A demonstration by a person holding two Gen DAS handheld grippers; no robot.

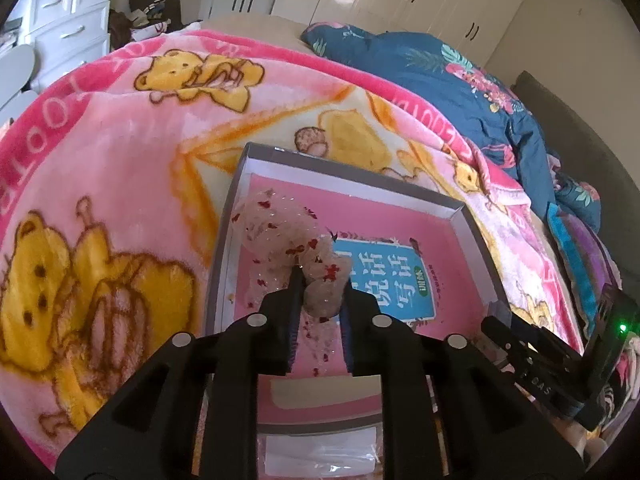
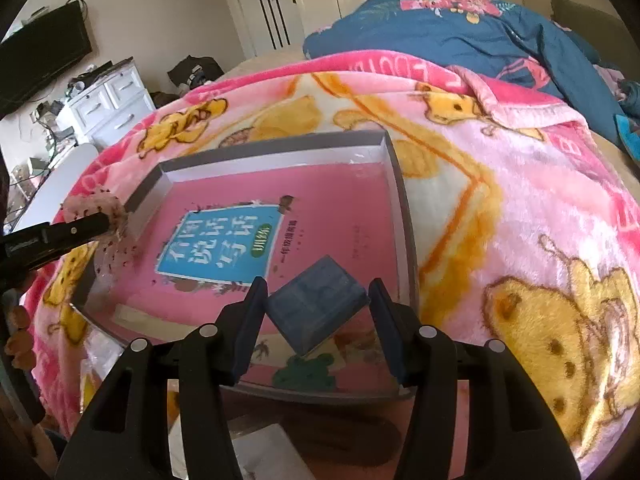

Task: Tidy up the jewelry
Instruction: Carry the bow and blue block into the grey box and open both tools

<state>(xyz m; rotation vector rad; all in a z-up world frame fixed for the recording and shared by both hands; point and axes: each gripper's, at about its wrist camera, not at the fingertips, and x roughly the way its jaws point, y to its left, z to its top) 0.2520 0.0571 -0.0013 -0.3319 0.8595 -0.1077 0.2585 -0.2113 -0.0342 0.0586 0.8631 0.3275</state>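
Partly hidden behind the left gripper [image 1: 320, 284] is a translucent pinkish mesh pouch [image 1: 288, 232] flecked with red bits; what it contains cannot be made out, and its lower end disappears between the black fingers; the jaws stand narrowly apart and pinch the pouch's lower lobe between them, the rest of it bulging up and to the left past the fingertips, over the left wall of the grey shallow box [image 1: 456, 208]; from the right wrist view the same pouch [image 2: 94, 206] sits at the frame's left edge against the box corner, with the left gripper's finger laid across it, and loose red specks lie scattered below it.

Inside the box lies a pink book [image 2: 332, 208] with a blue title panel; its near edge is covered by the grippers in both views; a clear plastic sheet or bag at the very bottom of the frames is cut off and too blurred to name.

Between the fingers of the right gripper [image 2: 318, 312] sits a small dark blue jewelry box [image 2: 318, 308], turned corner-on; the jaws are wide, and the box lies in the gap with its left corner just beside the left finger and its right edge near the right finger; whether either pad actually touches it cannot be told, nor whether it rests on the book.

Everything sits on a pink bear-print blanket [image 2: 520, 184]; a crumpled navy floral duvet [image 2: 460, 28] lies behind it.
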